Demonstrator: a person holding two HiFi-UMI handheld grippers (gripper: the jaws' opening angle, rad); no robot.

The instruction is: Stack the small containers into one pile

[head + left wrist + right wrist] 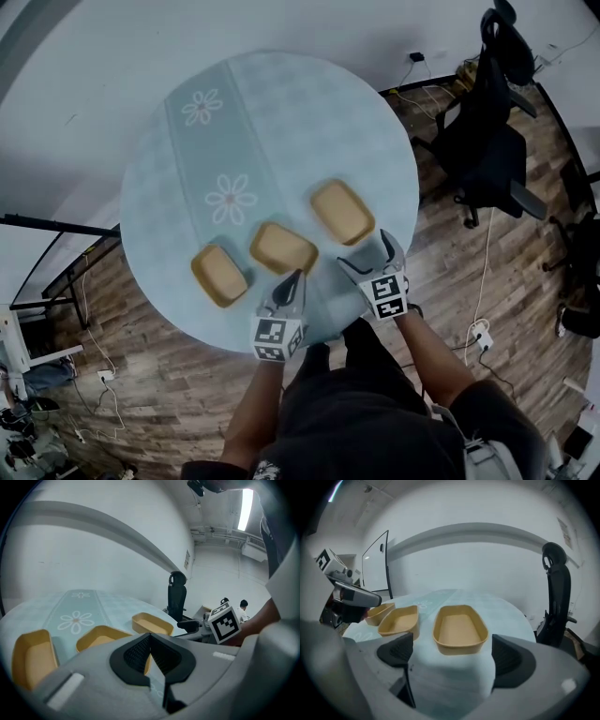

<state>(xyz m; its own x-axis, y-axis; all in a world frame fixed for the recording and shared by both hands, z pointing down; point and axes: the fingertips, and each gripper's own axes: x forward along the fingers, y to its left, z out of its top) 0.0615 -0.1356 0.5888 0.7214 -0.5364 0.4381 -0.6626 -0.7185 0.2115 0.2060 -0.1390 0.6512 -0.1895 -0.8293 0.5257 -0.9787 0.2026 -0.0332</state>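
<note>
Three shallow tan containers lie in a row on the round pale-blue table (281, 112): a left one (218, 275), a middle one (282, 247) and a right one (342, 211). My left gripper (291, 281) hovers at the near edge, just behind the middle container (101, 637), jaws shut with nothing between them (150, 641). My right gripper (368, 253) stands open just short of the right container (459, 627), which lies ahead between the jaws (452, 656), untouched. The other two containers (399, 619) (379, 612) sit to its left.
A black office chair (492, 141) stands on the wood floor right of the table, also seen as a chair (557, 597) in the right gripper view. Cables and a power strip (480, 333) lie on the floor. A white wall runs behind the table.
</note>
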